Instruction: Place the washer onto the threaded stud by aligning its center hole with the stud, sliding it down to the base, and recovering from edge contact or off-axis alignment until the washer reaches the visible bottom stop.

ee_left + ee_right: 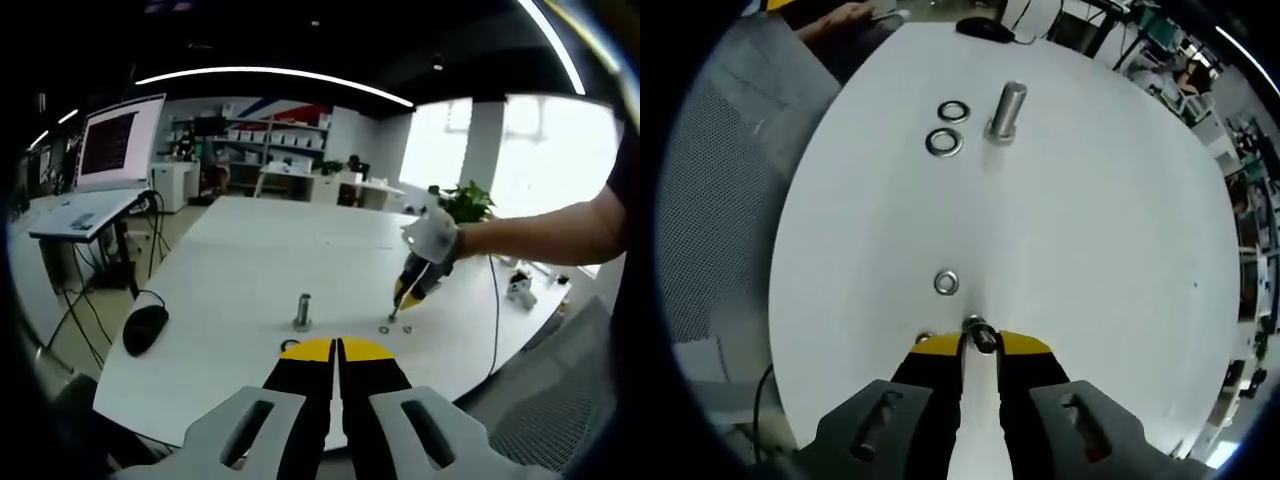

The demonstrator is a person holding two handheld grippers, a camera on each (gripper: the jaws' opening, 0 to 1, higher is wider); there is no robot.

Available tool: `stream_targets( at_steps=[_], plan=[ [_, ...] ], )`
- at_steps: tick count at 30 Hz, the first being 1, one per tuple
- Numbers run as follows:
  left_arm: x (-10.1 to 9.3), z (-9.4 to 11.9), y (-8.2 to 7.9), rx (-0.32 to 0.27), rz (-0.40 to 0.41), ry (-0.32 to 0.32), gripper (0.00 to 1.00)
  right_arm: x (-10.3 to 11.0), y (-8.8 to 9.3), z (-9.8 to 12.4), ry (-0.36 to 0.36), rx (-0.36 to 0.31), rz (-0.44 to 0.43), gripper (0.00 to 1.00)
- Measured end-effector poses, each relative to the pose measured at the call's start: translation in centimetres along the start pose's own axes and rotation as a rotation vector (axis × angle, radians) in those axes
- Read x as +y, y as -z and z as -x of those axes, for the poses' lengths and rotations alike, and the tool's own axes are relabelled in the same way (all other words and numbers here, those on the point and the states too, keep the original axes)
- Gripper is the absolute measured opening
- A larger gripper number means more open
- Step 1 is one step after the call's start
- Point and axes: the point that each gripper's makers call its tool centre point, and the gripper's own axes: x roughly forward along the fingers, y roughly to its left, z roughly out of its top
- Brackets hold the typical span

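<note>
A short threaded stud [302, 310] [1006, 110] stands upright on the white table [240, 270]. Two washers [953, 110] [944, 142] lie flat beside it. My right gripper [980, 345] is low over the table, shut on a small washer [979, 333] held at its yellow tips. Another washer [946, 283] lies flat just ahead of those tips. In the left gripper view the right gripper [397, 310] is held by a gloved hand, tips down at the table right of the stud, near two washers [385, 328]. My left gripper [337, 350] is shut and holds nothing, just short of the stud.
A black mouse [145, 325] [985, 28] lies at the table's edge beyond the stud. A desk with a lit screen [120, 140] stands off to the left. A cable [493, 300] runs over the table's right edge. Grey floor matting [730, 200] borders the table.
</note>
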Motion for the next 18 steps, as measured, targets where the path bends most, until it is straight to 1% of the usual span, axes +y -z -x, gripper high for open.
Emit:
stream_targets(
  at_steps=[18],
  plan=[
    [0.2, 0.1, -0.3, -0.017, 0.015, -0.006, 0.0, 0.3, 0.6, -2.2, -0.039, 0.02, -0.034, 0.14]
  ],
)
